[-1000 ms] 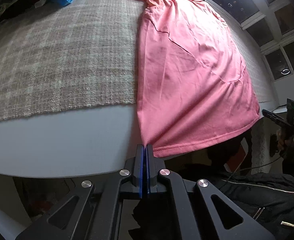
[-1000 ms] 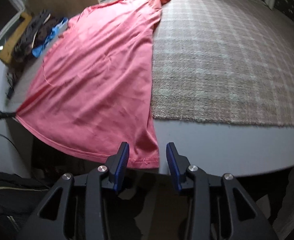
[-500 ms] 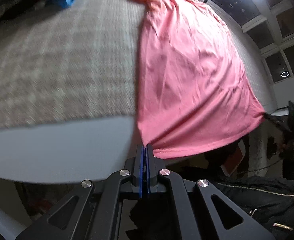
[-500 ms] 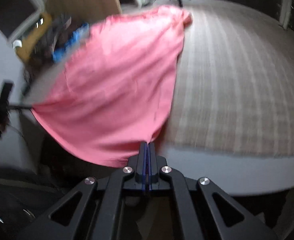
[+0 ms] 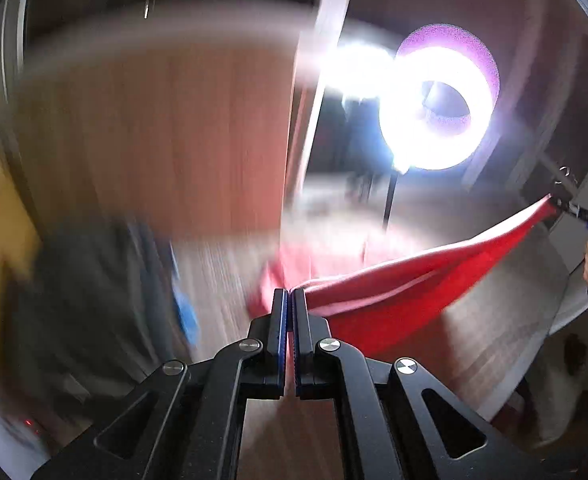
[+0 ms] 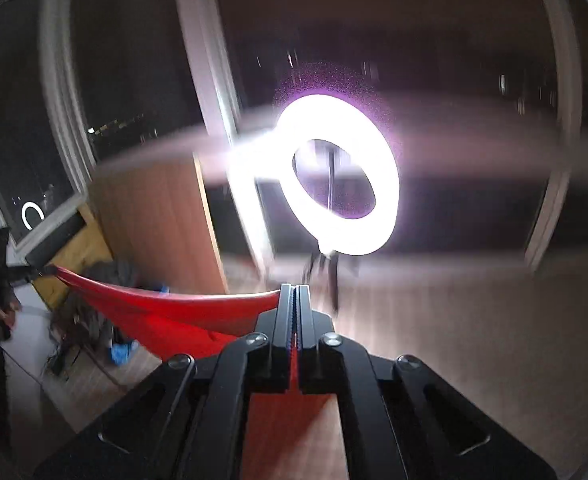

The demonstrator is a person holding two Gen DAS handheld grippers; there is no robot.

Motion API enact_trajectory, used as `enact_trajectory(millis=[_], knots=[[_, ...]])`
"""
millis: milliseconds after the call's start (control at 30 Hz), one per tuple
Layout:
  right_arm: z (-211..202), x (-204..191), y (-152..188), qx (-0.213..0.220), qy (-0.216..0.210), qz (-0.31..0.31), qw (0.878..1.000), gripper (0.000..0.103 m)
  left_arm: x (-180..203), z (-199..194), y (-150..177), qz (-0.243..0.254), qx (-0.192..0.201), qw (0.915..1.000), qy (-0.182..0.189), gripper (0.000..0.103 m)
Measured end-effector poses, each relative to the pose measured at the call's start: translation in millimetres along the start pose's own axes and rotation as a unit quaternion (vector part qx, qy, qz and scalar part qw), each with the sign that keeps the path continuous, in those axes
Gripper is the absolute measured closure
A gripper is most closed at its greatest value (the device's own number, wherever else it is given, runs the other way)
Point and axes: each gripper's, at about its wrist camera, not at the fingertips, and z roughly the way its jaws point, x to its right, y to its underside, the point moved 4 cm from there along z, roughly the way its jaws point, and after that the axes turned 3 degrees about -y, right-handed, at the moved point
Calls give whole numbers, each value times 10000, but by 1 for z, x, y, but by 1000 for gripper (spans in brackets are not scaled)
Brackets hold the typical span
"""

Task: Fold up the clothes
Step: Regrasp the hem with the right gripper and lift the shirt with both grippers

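The pink-red shirt (image 5: 406, 288) hangs stretched in the air between my two grippers. My left gripper (image 5: 289, 294) is shut on one hem corner. My right gripper (image 6: 293, 290) is shut on the other hem corner, and the shirt (image 6: 165, 308) runs from it to the left. In the left wrist view the right gripper (image 5: 570, 206) shows at the far right, holding the cloth's end. In the right wrist view the left gripper (image 6: 33, 272) shows at the far left. Both views are tilted up and blurred.
A bright ring light (image 5: 438, 120) on a stand stands ahead; it also shows in the right wrist view (image 6: 338, 176). A wooden cabinet (image 5: 153, 140) is at the left. A pile of clothes (image 6: 105, 280) lies at the table's far side. The plaid table cover (image 6: 474, 332) lies below.
Both grippers have lifted the shirt's hem off the table and swung upward and forward. The right gripper went from open to shut on the hem. The views now face the ring light.
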Motion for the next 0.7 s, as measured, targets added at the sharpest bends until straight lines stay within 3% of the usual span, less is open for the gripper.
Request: enact_trajectory(millis=[67, 133, 267, 500, 600, 700], knots=[[-30, -11, -14, 196, 29, -209, 9996, 102, 4, -53, -27, 202, 417, 9988, -163, 101], [-51, -19, -13, 261, 46, -361, 9990, 102, 9, -88, -31, 365, 596, 9973, -244, 101], [-59, -23, 45, -101, -32, -421, 9991, 102, 24, -109, 2, 583, 485, 9964, -383, 101], [-22, -11, 212, -1256, -321, 159, 9914, 102, 53, -45, 136, 604, -608, 9962, -151, 101], [3, 0, 300, -1920, -381, 652, 9785, 102, 48, -3, 201, 250, -1215, 9923, 39, 101], [23, 9, 368, -2460, -264, 915, 9646, 102, 42, 40, 266, -140, -1837, 9827, 200, 101]])
